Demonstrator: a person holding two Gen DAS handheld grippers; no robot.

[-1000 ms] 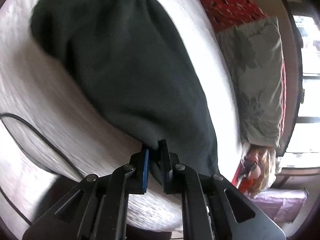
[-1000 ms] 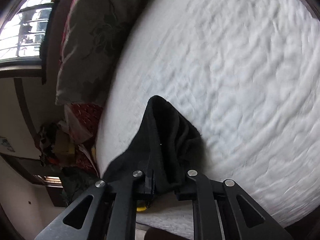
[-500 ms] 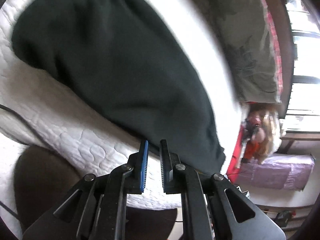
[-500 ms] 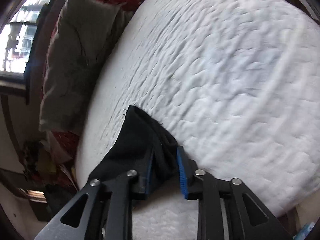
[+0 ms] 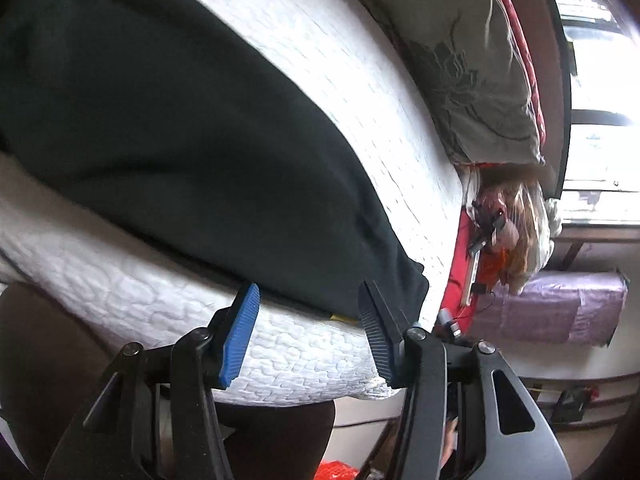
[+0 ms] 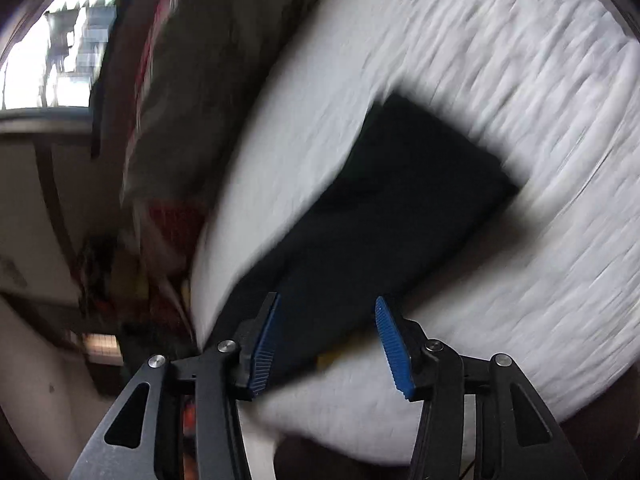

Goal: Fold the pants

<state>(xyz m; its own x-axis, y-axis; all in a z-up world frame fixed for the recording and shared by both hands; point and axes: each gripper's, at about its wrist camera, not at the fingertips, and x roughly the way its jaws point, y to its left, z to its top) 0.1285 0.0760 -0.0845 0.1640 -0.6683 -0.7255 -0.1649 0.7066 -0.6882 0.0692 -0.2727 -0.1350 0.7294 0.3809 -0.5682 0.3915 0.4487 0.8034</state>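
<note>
While letting go of the pants (image 5: 180, 140) after laying them down, treat the bed (image 5: 120, 300) as the reference for every move. Confirm the left gripper (image 5: 308, 292) with jaws opening and nothing pressed between the blue pads; confirm the same for the right gripper (image 6: 327, 299), jaws opening, dark cloth visible past the gap but not clamped. Allow for blur in the right wrist view: cannot tell whether the cloth brushes the inner pad. Locate the pants lying flat on top of the bed, along its near edge, with one corner close to the bed's corner and a grey pillow (image 5: 472, 60) at the far side of the bed. Finish opening fully before drawing either gripper back from the bed edge, so as not to drag the fresh layer out of line. Withdraw straight back and slightly upward, away from the bed, never sideways across the cloth. Check the near edge of the pants against the bed edge: keep it parallel, with no part hanging over. Inspect for a trapped ridge or doubled hem before the next fold. If found, smooth outward toward the bed's far side with closed pads. Judge the next grasp points at the two ends of the folded strip, then fold end to end on the bed.
</note>
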